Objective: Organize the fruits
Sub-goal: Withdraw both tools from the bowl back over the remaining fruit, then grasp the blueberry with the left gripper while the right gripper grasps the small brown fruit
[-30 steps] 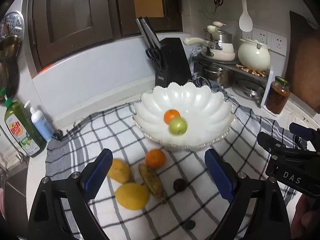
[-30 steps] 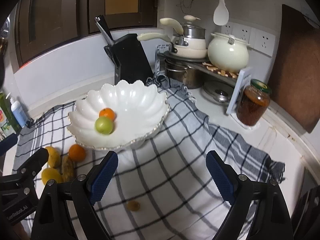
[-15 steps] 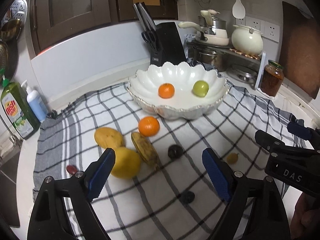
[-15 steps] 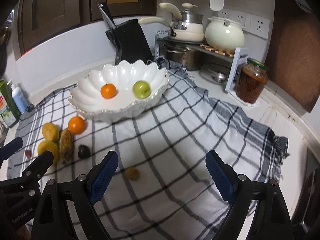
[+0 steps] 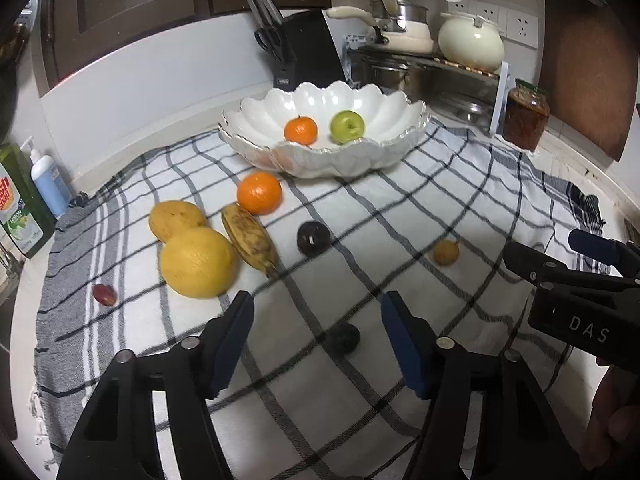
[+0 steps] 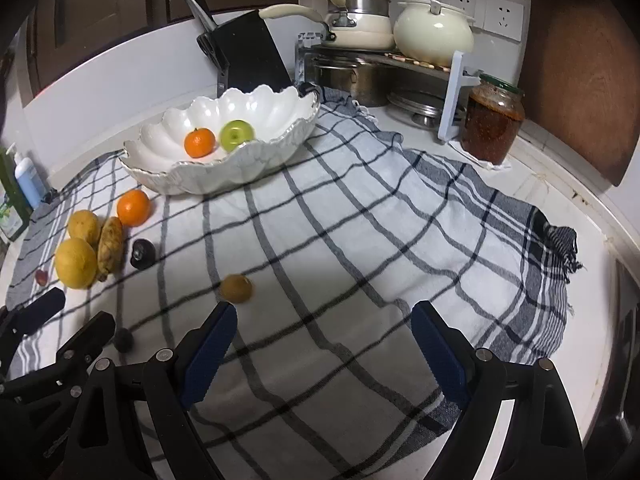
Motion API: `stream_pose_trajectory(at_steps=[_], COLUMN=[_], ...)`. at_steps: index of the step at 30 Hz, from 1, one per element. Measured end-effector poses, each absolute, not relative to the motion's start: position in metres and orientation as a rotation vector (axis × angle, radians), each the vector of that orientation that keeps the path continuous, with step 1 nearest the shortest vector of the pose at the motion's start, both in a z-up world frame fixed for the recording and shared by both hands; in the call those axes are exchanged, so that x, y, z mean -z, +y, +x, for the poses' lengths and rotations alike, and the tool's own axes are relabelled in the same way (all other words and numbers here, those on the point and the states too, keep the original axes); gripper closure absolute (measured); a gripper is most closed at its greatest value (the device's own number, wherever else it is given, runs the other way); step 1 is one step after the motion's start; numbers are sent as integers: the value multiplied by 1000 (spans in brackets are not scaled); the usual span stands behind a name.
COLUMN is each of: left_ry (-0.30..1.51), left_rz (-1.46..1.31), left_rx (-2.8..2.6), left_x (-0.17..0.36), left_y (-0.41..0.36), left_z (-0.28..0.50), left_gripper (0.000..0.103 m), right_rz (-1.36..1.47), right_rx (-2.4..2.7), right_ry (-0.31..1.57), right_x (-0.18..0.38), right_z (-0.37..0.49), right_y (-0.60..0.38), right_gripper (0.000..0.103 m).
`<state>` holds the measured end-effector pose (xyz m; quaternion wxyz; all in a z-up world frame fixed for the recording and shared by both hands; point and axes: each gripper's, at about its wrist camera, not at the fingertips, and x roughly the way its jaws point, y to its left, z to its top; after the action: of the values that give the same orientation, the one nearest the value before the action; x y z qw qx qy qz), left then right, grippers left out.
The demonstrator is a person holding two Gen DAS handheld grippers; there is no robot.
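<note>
A white scalloped bowl [image 5: 384,104] [image 6: 280,120] holds a small orange [image 5: 301,130] and a green apple [image 5: 347,126]. On the checked cloth [image 5: 400,216] lie a loose orange [image 5: 259,193], a spotted banana [image 5: 250,239], a big yellow citrus [image 5: 197,262], a yellow fruit [image 5: 176,218], a dark round fruit [image 5: 313,238] and a small brown fruit [image 5: 446,252] [image 6: 236,288]. My left gripper [image 5: 318,326] is closing, with a small dark fruit [image 5: 342,339] between its blue pads, untouched. My right gripper [image 6: 324,338] stands open just behind the small brown fruit.
A small red fruit [image 5: 105,294] lies at the cloth's left edge. Soap bottles [image 5: 24,204] stand far left. A knife block [image 5: 304,52], pots on a rack [image 5: 432,40] and a jar [image 5: 526,118] line the back. The counter edge runs along the right.
Both grippers have come down and closer to the cloth. The left jaws have narrowed around the small dark fruit. The right jaws keep the same width.
</note>
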<state>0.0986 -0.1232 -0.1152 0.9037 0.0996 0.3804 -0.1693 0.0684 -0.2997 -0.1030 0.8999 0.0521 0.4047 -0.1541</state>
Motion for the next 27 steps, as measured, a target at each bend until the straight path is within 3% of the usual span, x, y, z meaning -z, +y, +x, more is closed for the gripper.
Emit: stream_pose_trajectory(at_steps=[7, 14, 21, 27], left_ry=[814, 841, 860, 855], left_rz=[210, 222, 227, 229], left_rx=[351, 356, 365, 370], left_x=[130, 141, 148, 148], left_y=[-126, -129, -132, -133], left_z=[99, 100, 102, 101], left_gripper=[54, 57, 70, 74], right_rz=[120, 121, 121, 125], right_rx=[308, 305, 303, 308], right_ry=[851, 854, 856, 859], right_x=[113, 117, 120, 121], right_z=[67, 68, 68, 68], right_y=[-302, -300, -300, -300], right_gripper=[13, 13, 13, 13])
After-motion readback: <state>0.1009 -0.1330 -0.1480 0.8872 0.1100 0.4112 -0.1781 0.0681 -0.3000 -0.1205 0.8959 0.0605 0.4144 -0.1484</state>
